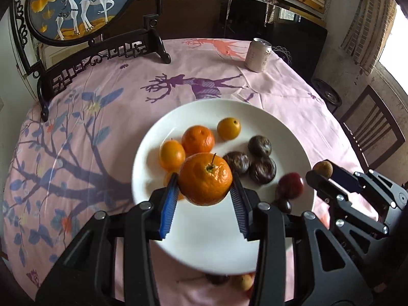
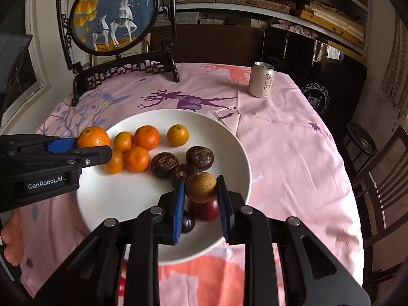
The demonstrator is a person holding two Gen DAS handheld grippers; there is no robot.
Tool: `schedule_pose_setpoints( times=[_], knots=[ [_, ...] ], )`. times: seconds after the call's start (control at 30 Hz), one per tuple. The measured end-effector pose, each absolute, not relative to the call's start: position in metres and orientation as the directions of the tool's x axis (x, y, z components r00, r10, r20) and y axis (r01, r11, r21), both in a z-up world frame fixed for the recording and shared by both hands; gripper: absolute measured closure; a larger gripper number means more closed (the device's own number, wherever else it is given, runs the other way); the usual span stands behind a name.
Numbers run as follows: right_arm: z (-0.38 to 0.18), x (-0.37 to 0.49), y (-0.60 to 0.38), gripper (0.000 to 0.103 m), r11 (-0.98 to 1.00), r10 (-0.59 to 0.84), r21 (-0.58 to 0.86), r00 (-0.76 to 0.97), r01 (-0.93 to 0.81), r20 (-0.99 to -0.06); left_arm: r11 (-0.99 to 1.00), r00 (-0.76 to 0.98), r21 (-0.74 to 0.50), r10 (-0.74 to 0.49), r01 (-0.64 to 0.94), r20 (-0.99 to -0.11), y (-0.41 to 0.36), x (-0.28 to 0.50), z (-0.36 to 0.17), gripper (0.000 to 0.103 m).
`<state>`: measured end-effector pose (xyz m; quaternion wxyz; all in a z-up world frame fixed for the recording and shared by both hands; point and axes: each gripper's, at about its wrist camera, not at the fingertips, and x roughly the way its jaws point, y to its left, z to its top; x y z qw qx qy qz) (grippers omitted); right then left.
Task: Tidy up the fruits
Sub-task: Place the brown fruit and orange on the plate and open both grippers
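Mandarin (image 1: 205,179), stem pointing up, sits clamped in left hand-held gripper (image 1: 205,191).

The left camera sits just behind the left tongs (image 1: 205,181) and looks forward and down at the plate (image 1: 178,232) from close up. The right camera sits behind the right tongs (image 2: 201,186) and looks the same way, from a bit more to the right. Both views share the plate, the pink bench (image 2: 293,153), the can (image 1: 258,54) and the deer picture (image 2: 114,12) at the far side. Each view also sees the other tongs.
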<state>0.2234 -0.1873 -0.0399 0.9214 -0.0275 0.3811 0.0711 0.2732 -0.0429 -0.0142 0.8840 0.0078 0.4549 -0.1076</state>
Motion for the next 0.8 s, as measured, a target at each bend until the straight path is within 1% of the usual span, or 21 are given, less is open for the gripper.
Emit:
schedule_pose_setpoints(
  times=[0.17,0.5,0.57,0.6,0.63,0.77,0.8],
  knots=[
    [-0.065,0.265,-0.194,0.078,0.991,0.101,0.021,0.638,-0.131,-0.764,0.968,0.519,-0.108,-0.215,0.228,-0.827,-0.064,0.308,-0.031,0.062],
    [-0.079,0.277,-0.195,0.078,0.99,0.113,0.035,0.618,-0.137,-0.778,0.958,0.489,-0.116,-0.236,0.263,-0.84,-0.085,0.335,-0.052,0.061],
    [-0.081,0.279,-0.197,0.07,0.992,0.105,0.033,0.623,-0.125,-0.775,0.958,0.495,-0.115,-0.236,0.262,-0.836,-0.086,0.336,-0.049,0.058],
    [-0.08,0.278,-0.199,0.06,0.993,0.087,0.019,0.632,-0.114,-0.77,0.959,0.501,-0.118,-0.238,0.258,-0.832,-0.084,0.335,-0.047,0.053],
    [-0.079,0.276,-0.201,0.057,0.994,0.082,0.015,0.64,-0.109,-0.764,0.959,0.507,-0.122,-0.24,0.256,-0.828,-0.081,0.331,-0.043,0.052],
    [-0.063,0.258,-0.205,0.057,0.99,0.123,0.053,0.642,-0.128,-0.757,0.954,0.535,-0.152,-0.273,0.258,-0.8,-0.063,0.301,-0.019,0.051],
    [-0.057,0.249,-0.204,0.056,0.989,0.131,0.055,0.642,-0.137,-0.756,0.953,0.542,-0.152,-0.275,0.261,-0.794,-0.058,0.289,-0.014,0.046]
  ],
)
